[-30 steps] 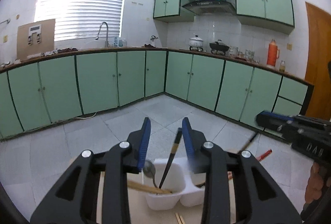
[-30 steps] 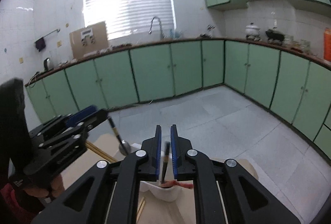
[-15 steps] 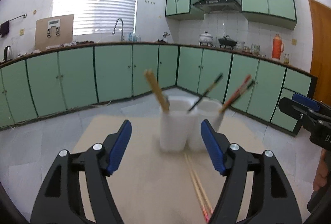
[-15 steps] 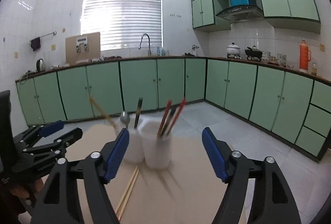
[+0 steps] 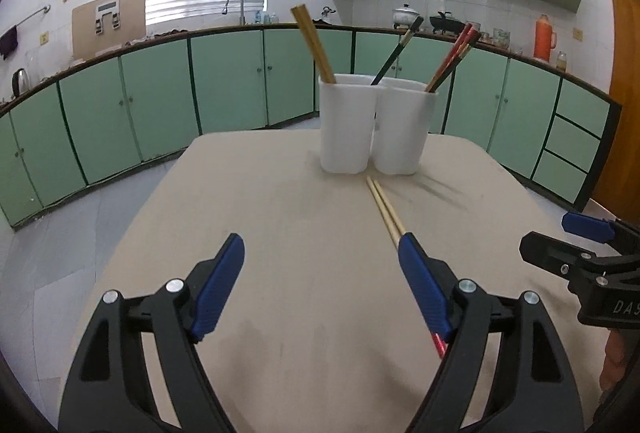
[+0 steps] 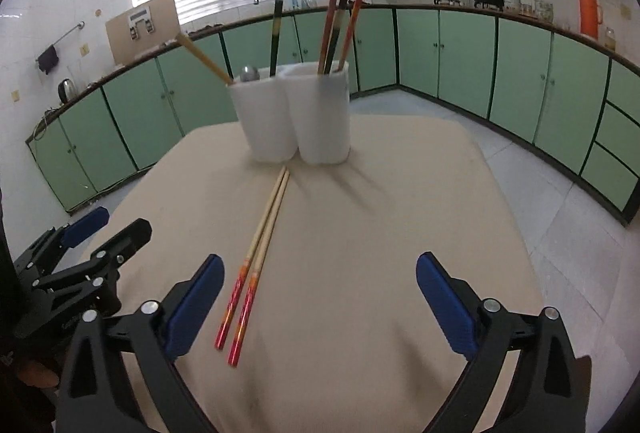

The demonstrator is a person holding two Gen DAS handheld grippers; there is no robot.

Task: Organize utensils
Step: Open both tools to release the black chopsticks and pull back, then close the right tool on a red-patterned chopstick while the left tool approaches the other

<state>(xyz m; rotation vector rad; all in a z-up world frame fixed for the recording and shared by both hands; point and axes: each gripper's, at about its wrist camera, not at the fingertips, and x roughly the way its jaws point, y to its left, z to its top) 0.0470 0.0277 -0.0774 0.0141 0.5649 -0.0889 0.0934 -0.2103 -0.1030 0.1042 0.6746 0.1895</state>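
A white two-compartment holder (image 5: 376, 129) (image 6: 296, 117) stands at the table's far end. Its left cup holds wooden chopsticks (image 5: 314, 45), a dark-handled utensil and a metal spoon (image 6: 250, 73). Its right cup holds red and dark chopsticks (image 6: 338, 29). One pair of red-ended wooden chopsticks (image 6: 260, 245) (image 5: 384, 205) lies on the table in front of the holder. My left gripper (image 5: 320, 241) hovers low over the table, jaws opening, nothing between them. My right gripper (image 6: 320, 261) is beside it, jaws also opening, empty; the loose pair's red ends lie below, near its left finger.
The table (image 5: 280, 313) has a beige top with rounded edges, and grey floor tiles (image 6: 560, 201) lie beyond them. Green cabinets (image 5: 160, 101) line the walls far behind. Each gripper shows at the edge of the other's view, and a hand (image 5: 612, 353) holds the right one.
Both grippers let go of the dark utensils they held over the holder, opened wide, and drew back and down toward the table. Those utensils now stand in the holder.
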